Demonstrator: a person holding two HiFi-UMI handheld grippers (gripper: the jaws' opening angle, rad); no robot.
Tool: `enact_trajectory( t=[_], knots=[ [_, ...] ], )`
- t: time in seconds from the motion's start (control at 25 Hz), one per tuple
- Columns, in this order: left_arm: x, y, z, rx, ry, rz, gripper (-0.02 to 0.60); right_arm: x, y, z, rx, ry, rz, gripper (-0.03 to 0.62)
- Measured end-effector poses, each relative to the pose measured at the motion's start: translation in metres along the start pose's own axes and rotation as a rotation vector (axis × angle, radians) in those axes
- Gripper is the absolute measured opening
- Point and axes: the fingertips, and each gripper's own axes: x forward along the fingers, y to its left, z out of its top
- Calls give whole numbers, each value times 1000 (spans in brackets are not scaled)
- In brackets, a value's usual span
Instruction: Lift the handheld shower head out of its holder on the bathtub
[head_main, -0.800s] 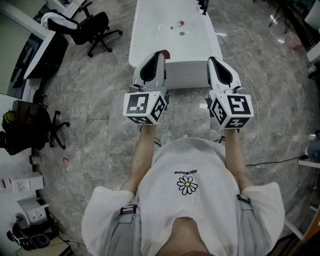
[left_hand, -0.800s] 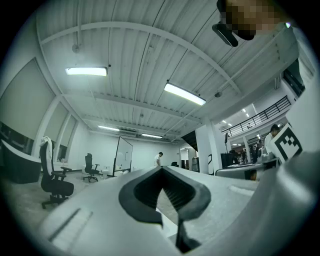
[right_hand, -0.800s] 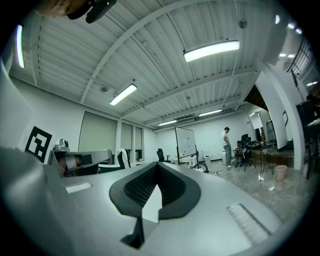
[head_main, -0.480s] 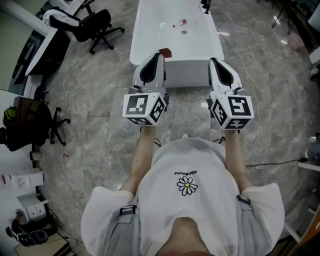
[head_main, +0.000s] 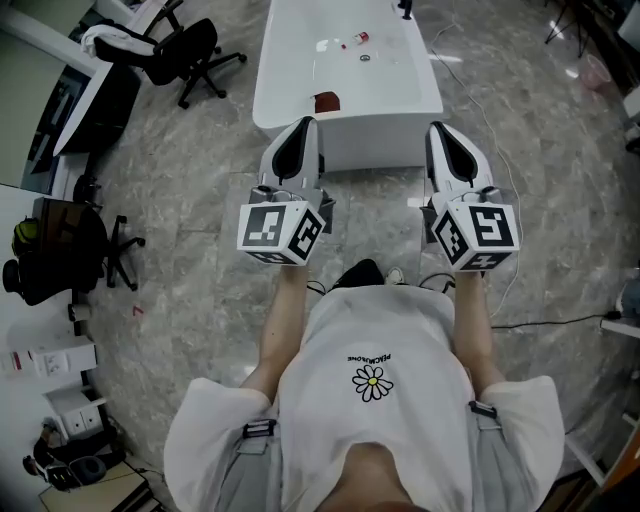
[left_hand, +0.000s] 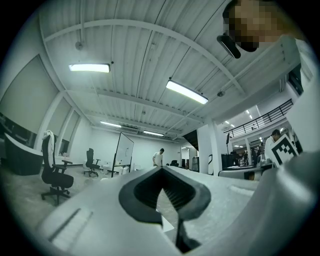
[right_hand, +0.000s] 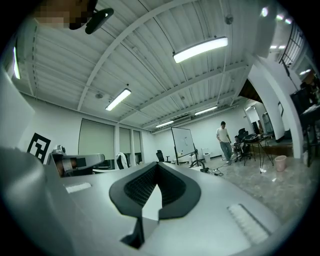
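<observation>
Left tool (head_main: 305, 124), right tool (head_main: 436, 128): jaws together, nothing between.

bathtub (head_main: 372, 140): white, long, empty-looking, lengthwise at far centre | dark fitting (head_main: 404, 8): on the far right rim, upright; too small to tell shower head from holder
</observation>
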Motion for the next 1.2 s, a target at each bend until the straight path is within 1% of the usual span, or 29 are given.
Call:
enact_trajectory(
  t=[0.12, 0.2, 0.4, 0.56, 0.68, 0.8, 0.92, 1.04, 1.2],
  knots=[
    [3, -5, -1, -16, -4, -13, 0, -2, -10, -4, -4, -1, -20, 23],
    [5, -5, -2, -17, 3, -14, 0, -2, -11, -8, 3, 8, -15, 23],
    [31, -12, -3, -9, -1, -42, 0, 5, -27, -11, 4, 20, -21, 25],
    [53, -15, -18, -17, 23, -63, 0, 15, -46, -21, 7, 42, -41, 25],
    [73, -2, -33, -35, 25, -80, 0, 31, -63, -29, 18, 42, -75, 25],
    [107, 19, -44, -60, 13, -86, 0, 60, -82, -30, 13, 31, -99, 25],
    [153, 42, -50, -81, -4, -97, 0, 102, -103, -26, -12, 34, -107, 25],
    [206, 71, -45, -89, -26, -107, 0, 158, -121, -15, -33, 39, -109, 25],
    [274, 125, -40, -92, -36, -116, 0, 242, -136, -2, -64, 29, -113, 25]
  ],
)
